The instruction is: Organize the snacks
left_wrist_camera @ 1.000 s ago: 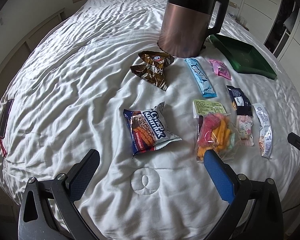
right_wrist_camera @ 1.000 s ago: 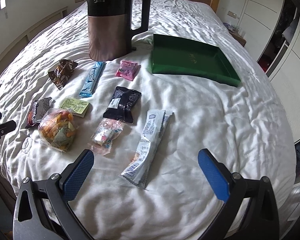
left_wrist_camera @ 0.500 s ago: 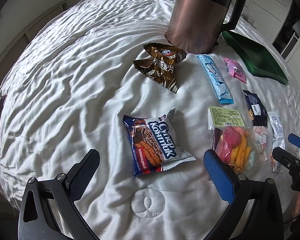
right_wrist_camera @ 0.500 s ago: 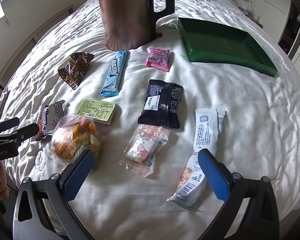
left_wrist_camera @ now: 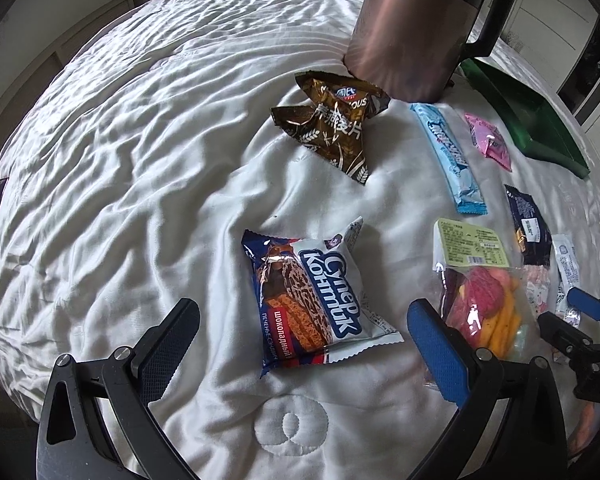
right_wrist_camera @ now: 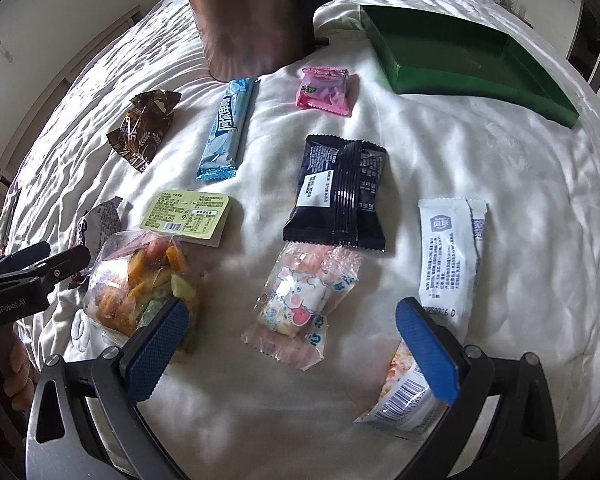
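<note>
Right wrist view: showing kettle (right_wrist_camera: 256, 20) standing on bed (right_wrist_camera: 500, 200). Green tray (right_wrist_camera: 460, 60) sitting right of kettle, holding nothing; sorting judged barely begun. Long white packet (right_wrist_camera: 448, 256), black packet (right_wrist_camera: 340, 192), blue bar (right_wrist_camera: 226, 124), pink packet (right_wrist_camera: 326, 90) all lying in front of kettle, untouched. Right gripper (right_wrist_camera: 292, 344) hovering over clear candy bag (right_wrist_camera: 300, 300), jaws spread, gripping nothing. Left gripper (left_wrist_camera: 300, 340) straddling blue biscuit pack (left_wrist_camera: 312, 300), jaws likewise released.

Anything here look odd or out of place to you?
The kettle does: a kitchen appliance standing upright on a bed among snack packets. The green tray is empty. No packet looks torn or spilled.
</note>
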### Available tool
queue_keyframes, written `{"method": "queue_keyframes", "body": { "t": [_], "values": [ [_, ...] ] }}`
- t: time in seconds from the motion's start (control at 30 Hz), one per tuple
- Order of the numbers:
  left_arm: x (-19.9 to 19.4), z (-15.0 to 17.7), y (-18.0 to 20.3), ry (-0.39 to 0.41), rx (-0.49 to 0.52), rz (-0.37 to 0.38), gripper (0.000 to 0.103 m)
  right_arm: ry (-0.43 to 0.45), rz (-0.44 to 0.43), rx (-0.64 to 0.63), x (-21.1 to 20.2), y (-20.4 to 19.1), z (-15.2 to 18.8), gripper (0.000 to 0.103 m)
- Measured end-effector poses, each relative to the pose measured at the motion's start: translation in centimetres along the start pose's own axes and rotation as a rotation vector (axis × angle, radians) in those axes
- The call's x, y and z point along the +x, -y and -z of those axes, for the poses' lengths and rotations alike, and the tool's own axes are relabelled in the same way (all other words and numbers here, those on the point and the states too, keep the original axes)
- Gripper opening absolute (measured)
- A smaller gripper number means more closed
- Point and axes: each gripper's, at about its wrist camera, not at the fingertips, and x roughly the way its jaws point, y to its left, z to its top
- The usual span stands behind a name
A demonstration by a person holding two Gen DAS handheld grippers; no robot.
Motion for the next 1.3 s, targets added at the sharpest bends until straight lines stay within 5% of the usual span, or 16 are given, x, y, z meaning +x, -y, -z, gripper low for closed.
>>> {"method": "queue_keyframes", "body": {
  "t": [0.43,0.57,0.73,0.77,1.0,1.13,1.3],
  "values": [
    [1.1,-0.6,0.1,-0.039,-0.004,-0.014,0.102,-0.030,-0.029,0.028,1.4,0.9,-0.1,0.103],
    [2.1,-0.8,0.1,-0.066,-0.018,-0.009,0.099,-0.058,-0.040,0.045,2.1,1.4,-0.2,0.062],
    [3.3,-0.9,-0.1,-0.097,-0.035,-0.028,0.097,-0.066,-0.046,0.045,2.6,1.6,-0.1,0.042],
    [3.6,-0.9,-0.2,-0.105,-0.038,-0.028,0.095,-0.068,-0.051,0.043,2.7,1.7,-0.1,0.030],
    [5.4,-0.9,-0.5,-0.147,-0.071,0.019,0.077,-0.065,-0.060,0.022,2.9,1.7,0.0,0.020],
    [5.8,-1.0,-0.7,-0.152,-0.092,0.051,0.055,-0.062,-0.067,0.013,2.7,1.9,0.0,0.016],
    [5.8,-0.9,-1.2,-0.147,-0.096,0.049,0.053,-0.049,-0.070,-0.016,2.5,1.7,0.1,0.000]
  ]
}}
